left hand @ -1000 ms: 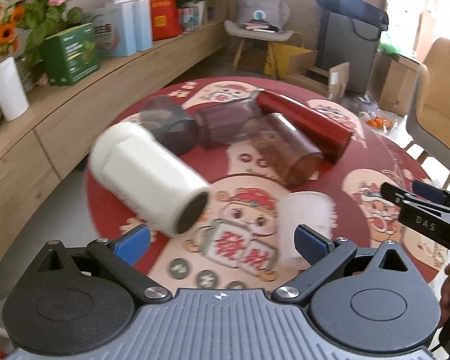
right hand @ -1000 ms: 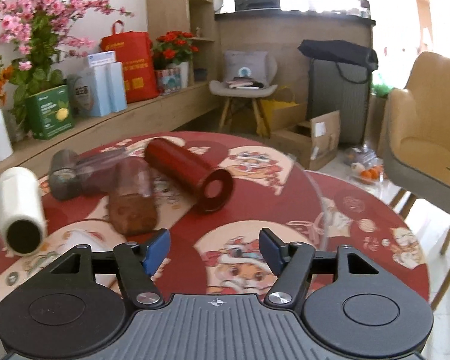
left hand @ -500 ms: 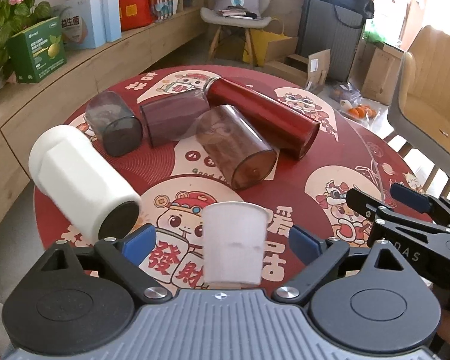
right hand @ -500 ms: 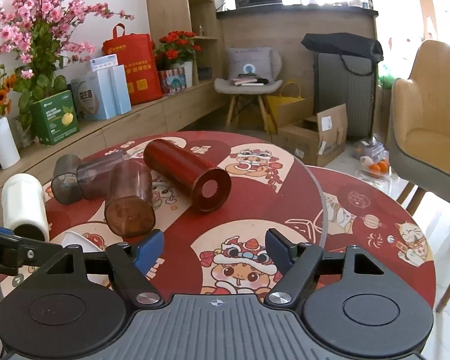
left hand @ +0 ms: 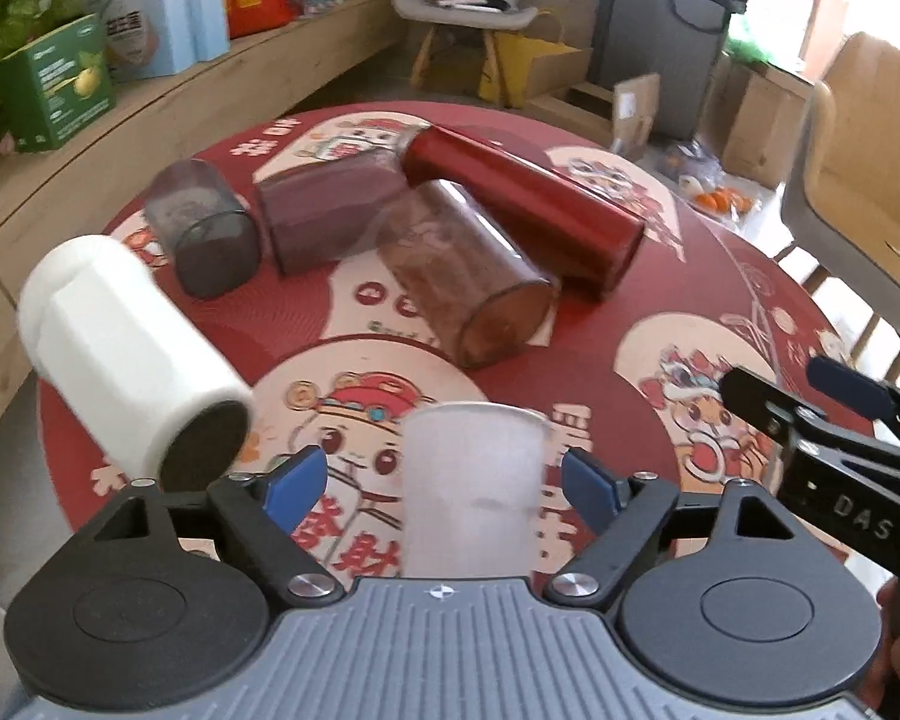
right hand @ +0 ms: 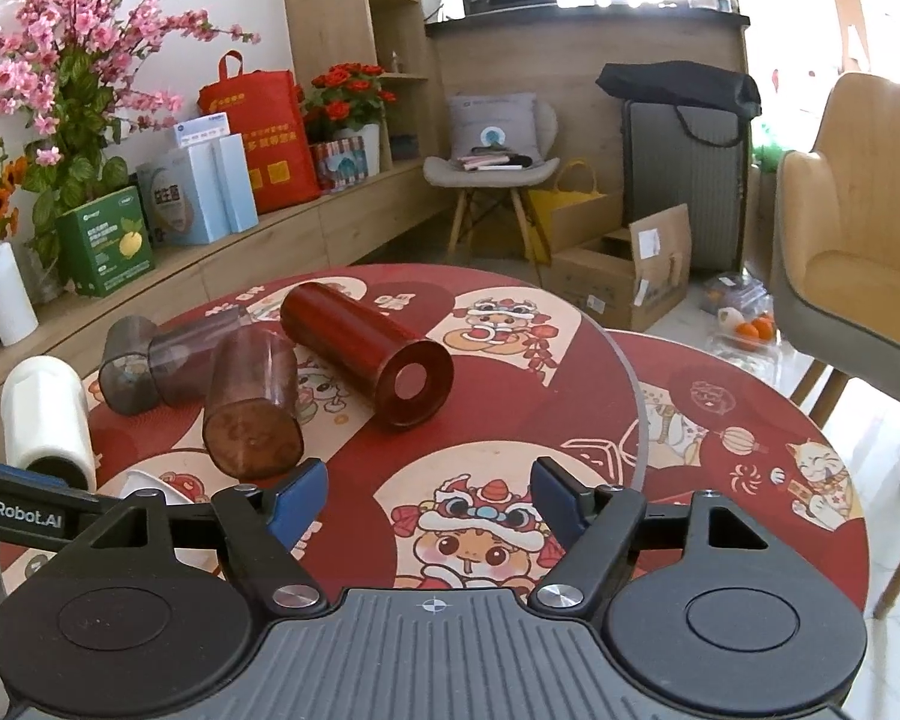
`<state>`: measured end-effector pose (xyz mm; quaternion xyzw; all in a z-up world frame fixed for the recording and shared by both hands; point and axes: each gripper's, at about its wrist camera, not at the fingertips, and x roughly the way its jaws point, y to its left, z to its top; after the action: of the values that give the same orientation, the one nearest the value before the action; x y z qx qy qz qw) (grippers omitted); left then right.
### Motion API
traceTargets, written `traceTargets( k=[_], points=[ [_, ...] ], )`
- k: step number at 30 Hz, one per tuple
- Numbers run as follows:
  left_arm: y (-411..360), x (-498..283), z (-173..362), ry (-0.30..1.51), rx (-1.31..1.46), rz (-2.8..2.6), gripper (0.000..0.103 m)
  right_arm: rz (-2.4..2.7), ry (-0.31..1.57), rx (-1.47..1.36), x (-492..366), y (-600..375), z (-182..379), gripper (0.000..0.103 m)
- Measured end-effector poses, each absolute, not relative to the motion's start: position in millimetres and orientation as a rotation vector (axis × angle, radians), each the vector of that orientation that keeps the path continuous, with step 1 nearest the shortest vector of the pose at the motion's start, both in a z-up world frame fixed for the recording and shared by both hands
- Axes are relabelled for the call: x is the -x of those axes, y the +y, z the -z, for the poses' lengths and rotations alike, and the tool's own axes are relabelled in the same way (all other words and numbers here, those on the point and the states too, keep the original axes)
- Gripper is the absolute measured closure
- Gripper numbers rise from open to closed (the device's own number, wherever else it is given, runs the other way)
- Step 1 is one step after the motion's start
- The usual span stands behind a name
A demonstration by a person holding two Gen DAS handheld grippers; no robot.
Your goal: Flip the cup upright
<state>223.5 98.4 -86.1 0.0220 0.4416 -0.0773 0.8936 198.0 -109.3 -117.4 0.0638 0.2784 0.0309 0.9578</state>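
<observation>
A frosted white plastic cup [left hand: 471, 489] lies on its side on the red round table [left hand: 600, 372], its rim pointing away from me. My left gripper [left hand: 444, 483] is open, its blue pads on either side of the cup with gaps on both sides. In the right wrist view only the cup's rim [right hand: 150, 487] shows, at the lower left behind the left gripper's arm. My right gripper [right hand: 429, 495] is open and empty above the table's near side; it also shows at the right of the left wrist view [left hand: 834, 408].
Several cups lie on their sides further back: a white mug [left hand: 129, 354], a grey tumbler [left hand: 210, 237], a purple tumbler [left hand: 330, 213], a brown tumbler [left hand: 468, 276], a red cylinder [left hand: 522, 210]. A wooden bench [right hand: 198, 264] stands left, a tan armchair [right hand: 852, 228] right.
My left gripper has swung over and closed in on the frosted cup, which now lies between its open pads. The right gripper has opened a little wider and barely shifted.
</observation>
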Motion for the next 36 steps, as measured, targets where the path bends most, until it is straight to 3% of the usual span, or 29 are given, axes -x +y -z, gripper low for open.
traceTargets(
  k=[4, 8, 17, 21, 31, 36],
  points=[
    [91.9, -223.5, 94.8, 0.929, -0.071, 0.16, 0.017, -0.054, 0.57, -0.134, -198.0, -111.4, 118.8, 0.031],
    [102.0, -229.3, 101.1, 0.951, -0.014, 0.147, 0.024, -0.051, 0.575, -0.138, -197.9, -113.1, 119.3, 0.031],
    [107.3, -244.5, 115.4, 0.983, -0.016, 0.115, 0.025, -0.056, 0.593, -0.14, -201.3, -112.5, 122.6, 0.03],
    [116.1, -245.7, 118.9, 0.985, 0.051, 0.115, 0.041, -0.058, 0.595, -0.142, -201.7, -112.4, 123.0, 0.03],
    [113.2, -221.3, 84.0, 0.739, -0.051, 0.083, 0.042, -0.064, 0.593, -0.145, -203.2, -109.0, 122.8, 0.03],
    [106.7, -225.2, 97.2, 0.783, -0.077, 0.082, 0.042, -0.067, 0.595, -0.143, -203.3, -108.0, 123.0, 0.03]
  ],
)
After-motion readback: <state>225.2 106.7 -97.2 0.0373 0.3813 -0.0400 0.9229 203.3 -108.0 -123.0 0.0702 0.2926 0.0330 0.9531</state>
